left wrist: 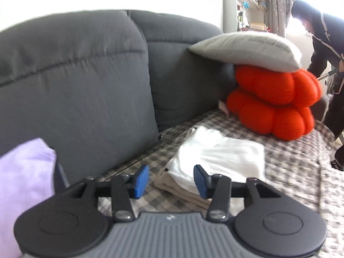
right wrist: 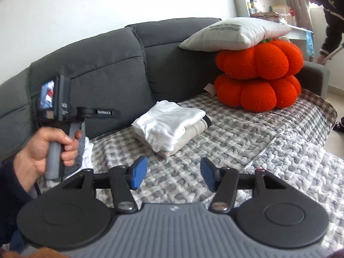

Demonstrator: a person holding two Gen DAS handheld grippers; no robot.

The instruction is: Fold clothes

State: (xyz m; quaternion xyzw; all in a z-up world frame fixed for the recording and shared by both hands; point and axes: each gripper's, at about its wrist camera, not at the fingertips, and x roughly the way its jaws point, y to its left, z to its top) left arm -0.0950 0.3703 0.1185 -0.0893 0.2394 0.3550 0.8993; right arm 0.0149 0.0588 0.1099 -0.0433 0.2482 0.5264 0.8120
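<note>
A folded white garment [left wrist: 219,154] [right wrist: 167,120] lies on top of a folded beige garment [left wrist: 178,187] [right wrist: 193,131] on the checked sofa cover [left wrist: 290,172] [right wrist: 247,133]. My left gripper [left wrist: 171,180] hovers open just in front of this stack, its blue pads [left wrist: 140,181] holding nothing. My right gripper [right wrist: 173,173] is open over the bare cover, nearer than the stack. In the right wrist view a hand [right wrist: 40,150] grips the left gripper's handle [right wrist: 58,116] at the left. A lilac cloth [left wrist: 23,185] sits at the far left.
The grey sofa back [left wrist: 75,81] [right wrist: 107,64] runs behind the stack. Two orange pumpkin cushions [left wrist: 273,103] [right wrist: 258,73] with a pale pillow [left wrist: 247,49] [right wrist: 234,33] on top fill the sofa's right end. A person in dark clothes [left wrist: 326,53] [right wrist: 329,10] bends beyond the armrest.
</note>
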